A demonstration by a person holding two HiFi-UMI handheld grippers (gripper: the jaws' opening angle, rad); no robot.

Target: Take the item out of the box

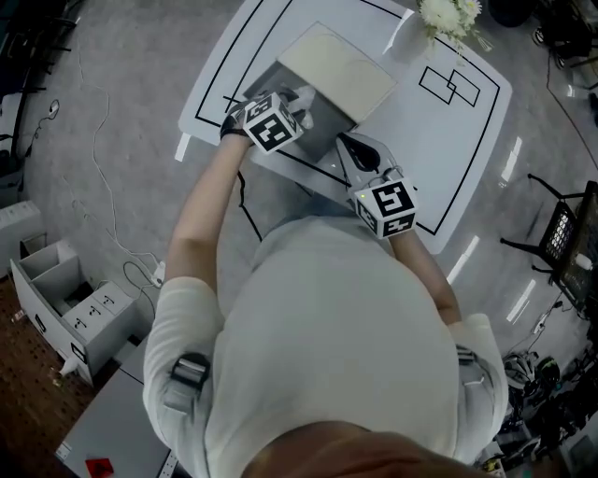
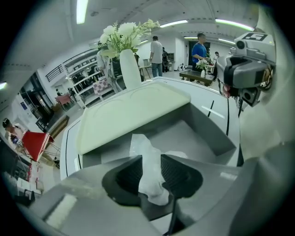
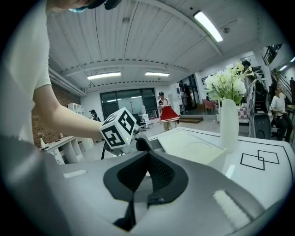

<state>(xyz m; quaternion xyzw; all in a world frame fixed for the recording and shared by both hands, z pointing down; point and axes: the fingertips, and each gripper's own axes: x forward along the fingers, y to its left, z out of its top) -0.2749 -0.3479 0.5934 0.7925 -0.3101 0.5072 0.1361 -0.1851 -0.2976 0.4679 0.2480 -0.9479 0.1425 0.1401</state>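
A crumpled white plastic-film item [image 2: 146, 161] stands upright inside the open grey box [image 2: 209, 136] with its cream lid [image 1: 336, 65] folded back, on the white table [image 1: 448, 149]. The left gripper [image 2: 151, 177] reaches into the box from its near side. Its 2 jaws are wide apart and closing, with the item between them. The right gripper [image 3: 147, 156] hovers beside the box, jaws together and empty.

Head view: white flower bunch [image 1: 450, 17] cut by top edge; open grey box [image 1: 327, 131] inside mostly hidden under left gripper [image 1: 304, 105]. Left gripper view: crumpled white wrapper [image 2: 146, 159] between closing jaws, lower end hidden behind dark pads [image 2: 129, 177]; material unclear. Background people [image 2: 199, 48] too small.
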